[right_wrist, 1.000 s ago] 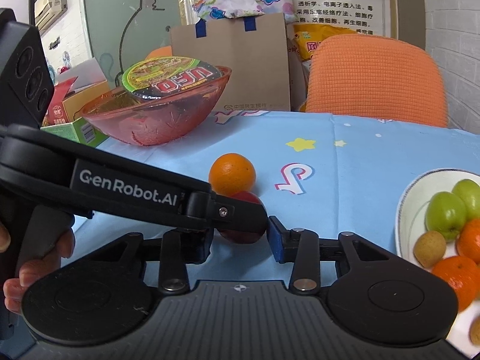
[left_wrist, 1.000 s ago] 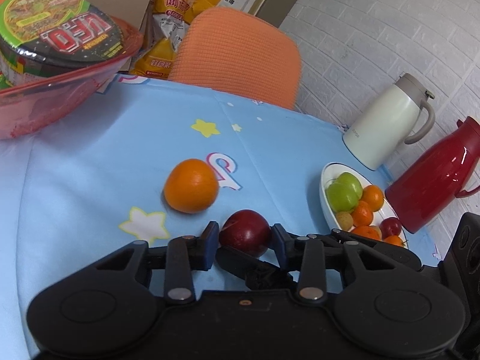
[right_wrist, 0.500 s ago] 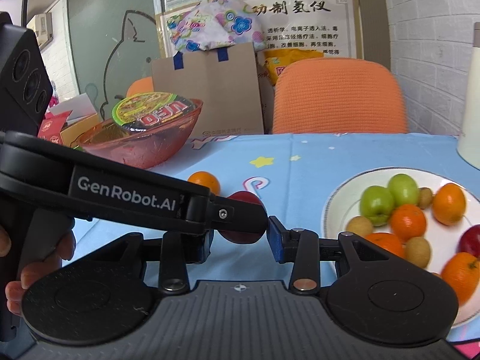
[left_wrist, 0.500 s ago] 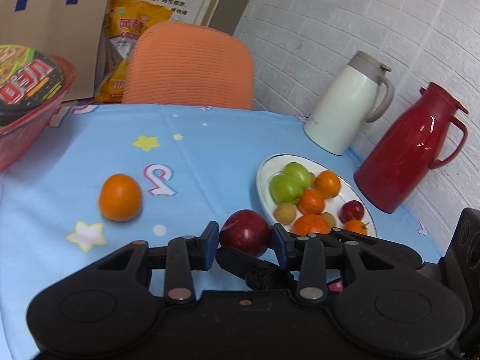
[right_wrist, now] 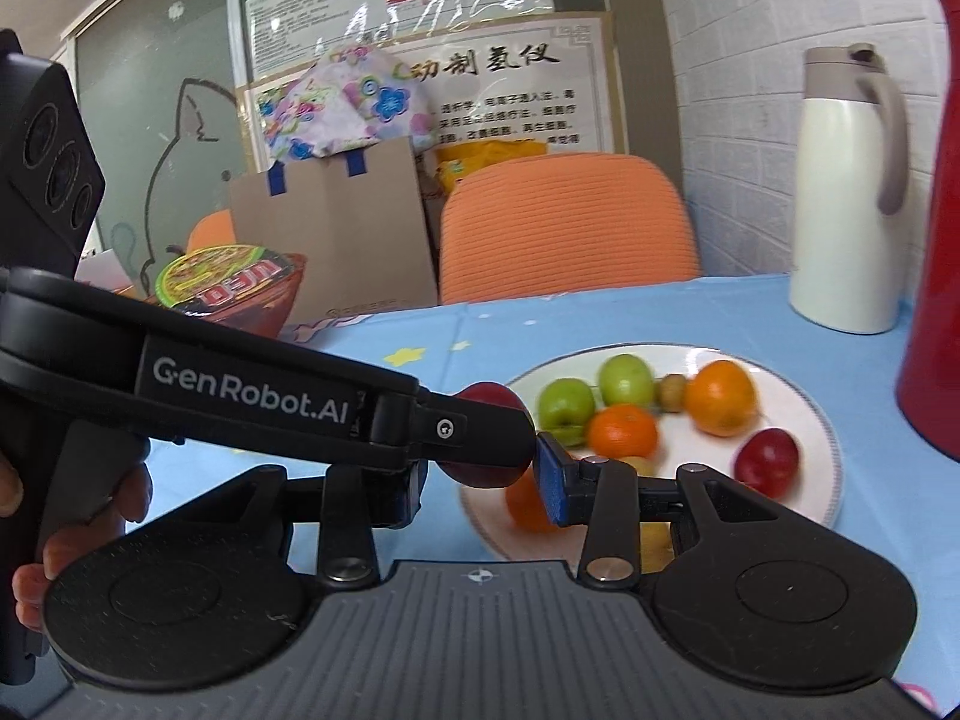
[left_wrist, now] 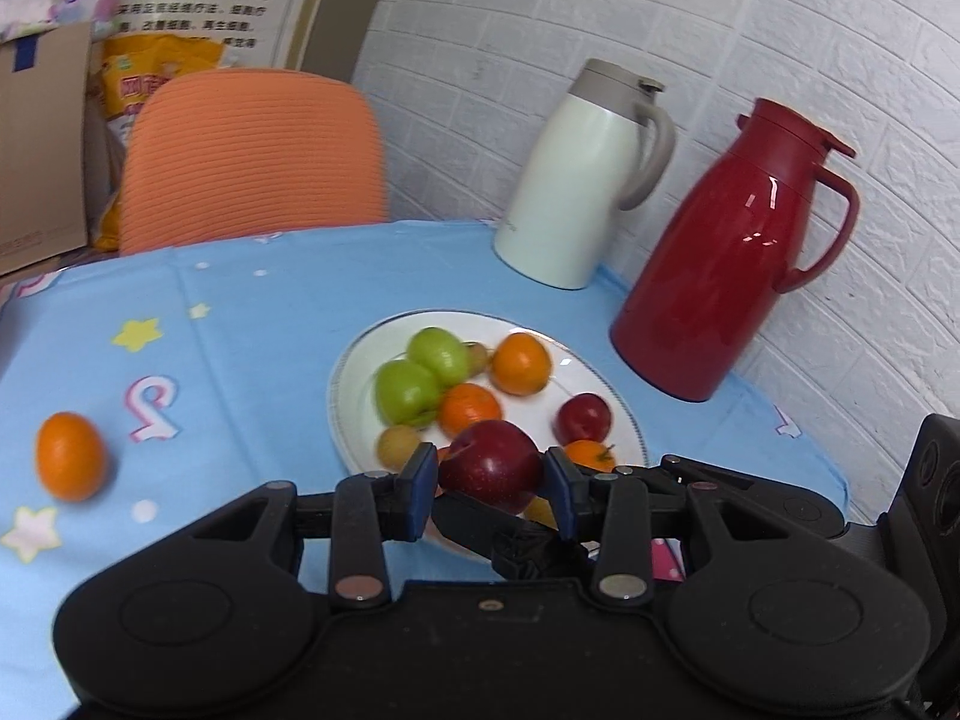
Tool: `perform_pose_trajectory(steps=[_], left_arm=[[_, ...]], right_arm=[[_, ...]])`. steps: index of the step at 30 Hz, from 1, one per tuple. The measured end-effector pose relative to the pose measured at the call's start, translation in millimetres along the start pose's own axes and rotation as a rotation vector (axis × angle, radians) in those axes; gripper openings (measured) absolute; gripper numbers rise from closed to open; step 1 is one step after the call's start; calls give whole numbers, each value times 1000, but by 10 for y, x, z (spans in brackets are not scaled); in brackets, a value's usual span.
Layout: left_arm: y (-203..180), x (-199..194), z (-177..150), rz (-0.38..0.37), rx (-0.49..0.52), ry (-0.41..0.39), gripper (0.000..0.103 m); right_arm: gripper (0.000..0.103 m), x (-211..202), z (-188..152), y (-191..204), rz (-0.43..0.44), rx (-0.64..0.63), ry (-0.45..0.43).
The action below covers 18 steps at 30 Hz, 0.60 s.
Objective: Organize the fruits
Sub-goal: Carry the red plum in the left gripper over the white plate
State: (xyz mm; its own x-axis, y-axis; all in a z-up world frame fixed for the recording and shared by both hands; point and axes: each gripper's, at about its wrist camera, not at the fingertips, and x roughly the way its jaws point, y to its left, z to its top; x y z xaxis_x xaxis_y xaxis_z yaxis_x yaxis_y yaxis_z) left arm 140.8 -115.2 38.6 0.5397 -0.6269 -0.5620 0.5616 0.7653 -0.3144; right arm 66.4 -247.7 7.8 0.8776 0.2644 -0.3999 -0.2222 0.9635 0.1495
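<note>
1. My left gripper (left_wrist: 490,477) pinches a dark red apple (left_wrist: 492,465) between its blue pads, one pad on each side of the fruit, the jaws partly spread to fit it.
2. In the right wrist view the same apple (right_wrist: 489,438) sits between my right gripper (right_wrist: 486,480) pads too. The right pad lies against it; the left pad is hidden behind the left gripper's black arm, so I cannot tell whether this one really presses on the fruit.
3. I see the apple held in the air over the near rim of the white plate (left_wrist: 348,396).
4. The plate carries two green apples (left_wrist: 420,375), several oranges, a small red fruit (left_wrist: 583,418) and brownish kiwi-like fruits.
5. One orange (left_wrist: 69,456) lies alone on the blue tablecloth (left_wrist: 240,312), well to the left of the plate.
6. Beyond the plate stand a white jug (left_wrist: 591,180) and a red jug (left_wrist: 732,246), close to a white brick wall.
7. An orange chair back (left_wrist: 252,156) faces the far table edge; a red bowl holding a noodle cup (right_wrist: 228,282) sits further left.
</note>
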Motion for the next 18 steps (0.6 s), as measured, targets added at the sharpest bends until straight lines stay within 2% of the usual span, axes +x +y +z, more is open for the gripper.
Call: perform_pose_trajectory(steps=[8, 18], left_arm=[[-270, 320, 103, -59, 42, 4, 72], [-313, 670, 205, -96, 47, 19, 72]], right_arm=[[67, -56, 12, -314, -72, 10, -16], [67, 60, 29, -570, -103, 3, 6]])
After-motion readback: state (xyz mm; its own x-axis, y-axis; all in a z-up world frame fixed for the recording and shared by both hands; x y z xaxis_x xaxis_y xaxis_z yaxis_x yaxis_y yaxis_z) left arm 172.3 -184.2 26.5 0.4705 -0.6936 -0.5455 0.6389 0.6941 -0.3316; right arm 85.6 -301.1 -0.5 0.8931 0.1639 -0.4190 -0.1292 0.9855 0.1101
